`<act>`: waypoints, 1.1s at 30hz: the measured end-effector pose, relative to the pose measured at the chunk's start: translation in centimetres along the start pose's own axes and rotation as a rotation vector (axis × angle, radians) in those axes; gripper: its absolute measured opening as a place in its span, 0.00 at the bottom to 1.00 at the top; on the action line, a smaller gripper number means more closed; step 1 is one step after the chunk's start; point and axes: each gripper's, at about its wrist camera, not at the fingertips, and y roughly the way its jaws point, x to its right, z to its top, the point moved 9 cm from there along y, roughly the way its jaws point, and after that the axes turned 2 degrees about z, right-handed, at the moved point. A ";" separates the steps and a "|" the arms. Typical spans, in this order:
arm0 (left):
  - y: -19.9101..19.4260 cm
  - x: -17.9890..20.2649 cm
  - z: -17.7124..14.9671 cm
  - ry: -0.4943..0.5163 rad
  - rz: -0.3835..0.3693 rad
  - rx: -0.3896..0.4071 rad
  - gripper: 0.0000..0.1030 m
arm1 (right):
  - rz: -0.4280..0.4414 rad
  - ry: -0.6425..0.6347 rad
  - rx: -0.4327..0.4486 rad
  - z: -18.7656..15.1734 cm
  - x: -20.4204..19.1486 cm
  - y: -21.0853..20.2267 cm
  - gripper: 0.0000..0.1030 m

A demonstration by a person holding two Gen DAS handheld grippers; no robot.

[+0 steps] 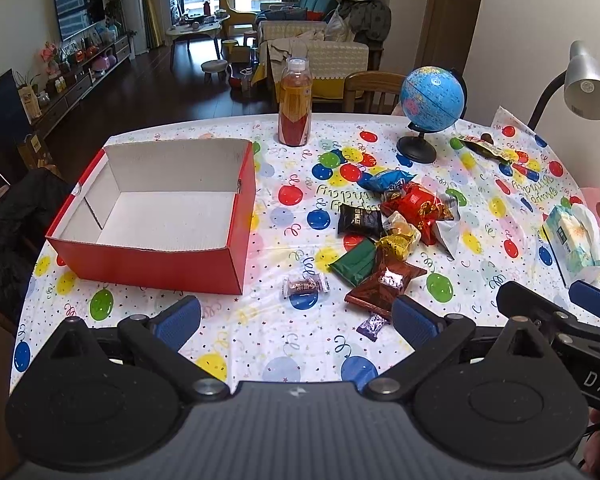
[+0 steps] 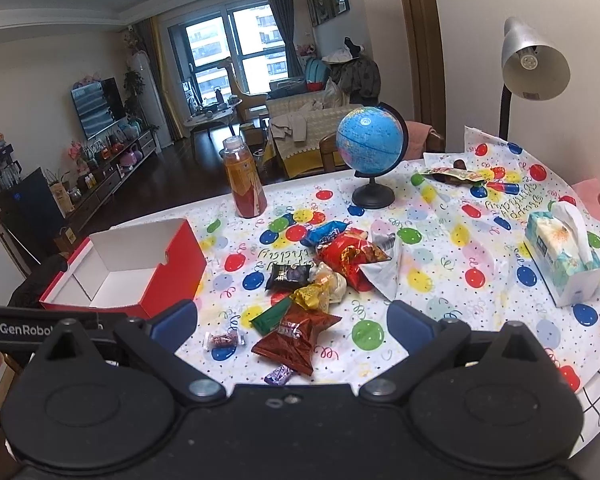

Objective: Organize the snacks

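Left gripper (image 1: 296,320) and right gripper (image 2: 292,322): matte black bodies, blue finger pads (image 1: 179,322), silver pivot screws, round side discs, white "GenRobot" and "DAS" lettering, bare skin at edges

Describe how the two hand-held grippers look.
Both match: the left hand-held gripper and right hand-held gripper have matte black bodies, round pivot housings, silver rivets and blue finger pads. White lettering marks each one's side, as seen from the other's camera.
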 end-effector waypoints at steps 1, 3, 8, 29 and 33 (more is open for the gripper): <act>0.0 0.0 0.0 0.000 0.001 0.002 1.00 | 0.000 -0.001 0.001 0.0 0.0 0.0 0.98; -0.1 0.0 0.1 0.000 0.002 0.004 1.00 | 0.000 -0.001 0.002 0.0 0.0 0.0 0.98; -0.2 0.1 0.2 -0.002 0.001 0.009 1.00 | 0.000 -0.002 0.004 0.1 0.0 0.0 0.98; 0.8 -0.2 1.0 0.012 -0.019 -0.002 1.00 | 0.021 -0.027 0.007 0.2 -1.3 0.9 0.98; 2.1 -0.6 1.5 0.010 -0.031 -0.015 1.00 | 0.012 -0.023 -0.007 0.4 -1.4 1.7 0.98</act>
